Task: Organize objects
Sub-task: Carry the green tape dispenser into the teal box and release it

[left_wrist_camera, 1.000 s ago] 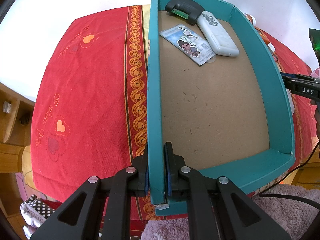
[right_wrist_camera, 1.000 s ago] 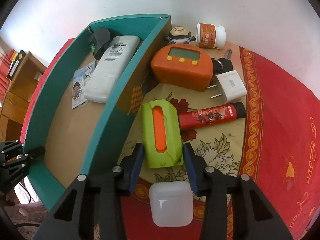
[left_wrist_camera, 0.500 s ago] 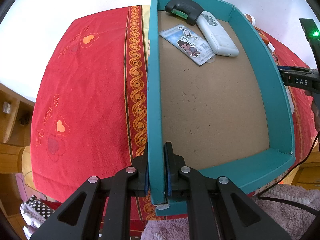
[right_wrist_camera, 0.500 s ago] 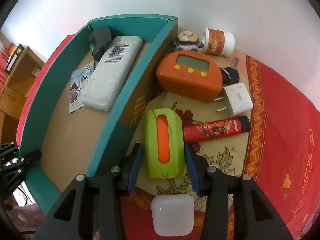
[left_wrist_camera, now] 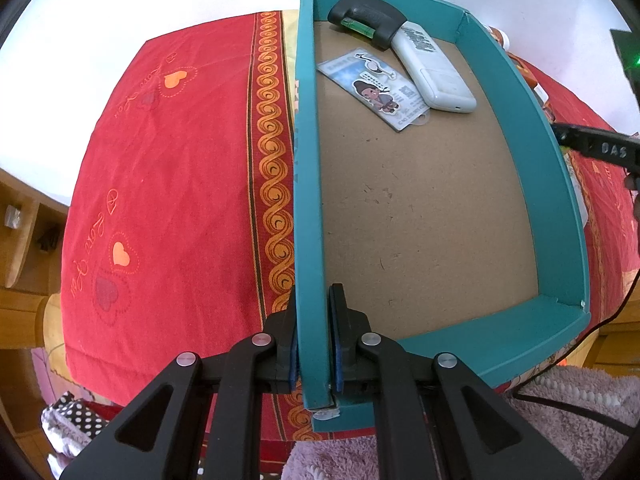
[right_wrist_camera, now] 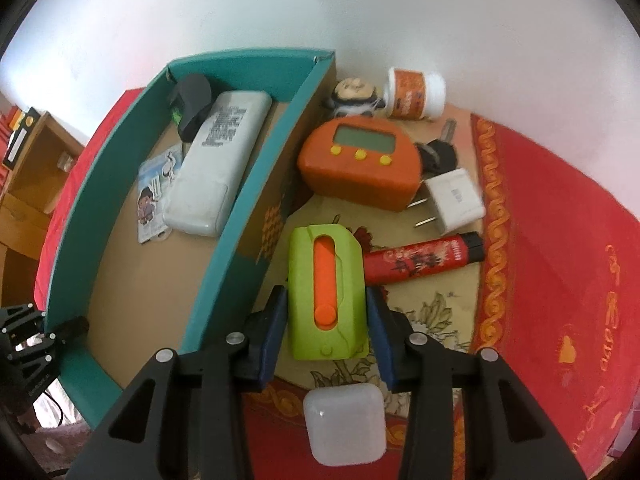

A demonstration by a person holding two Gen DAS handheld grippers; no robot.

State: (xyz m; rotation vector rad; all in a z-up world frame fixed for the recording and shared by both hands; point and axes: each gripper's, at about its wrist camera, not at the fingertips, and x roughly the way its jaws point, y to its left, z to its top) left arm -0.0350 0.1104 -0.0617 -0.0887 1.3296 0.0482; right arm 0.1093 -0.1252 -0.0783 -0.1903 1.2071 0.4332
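Observation:
A teal box (left_wrist_camera: 310,168) with a brown floor sits on a red cloth; it also shows in the right wrist view (right_wrist_camera: 224,216). Inside lie a white remote (left_wrist_camera: 432,66), a picture card (left_wrist_camera: 372,88) and a black device (left_wrist_camera: 366,20). My left gripper (left_wrist_camera: 313,344) is shut on the box's left wall near the front corner. My right gripper (right_wrist_camera: 326,320) is shut on a green utility knife with an orange slider (right_wrist_camera: 326,296) and holds it lifted beside the box's right wall.
On the cloth right of the box lie an orange timer (right_wrist_camera: 360,164), a white plug (right_wrist_camera: 454,200), a red lighter (right_wrist_camera: 424,260), a white earbud case (right_wrist_camera: 344,424), a figurine (right_wrist_camera: 354,96), a jar (right_wrist_camera: 416,94) and a key (right_wrist_camera: 438,148). Wooden shelves (left_wrist_camera: 24,232) stand left.
My right gripper has risen with the green knife in it, so the table items look smaller and farther. The left gripper and the box have not moved.

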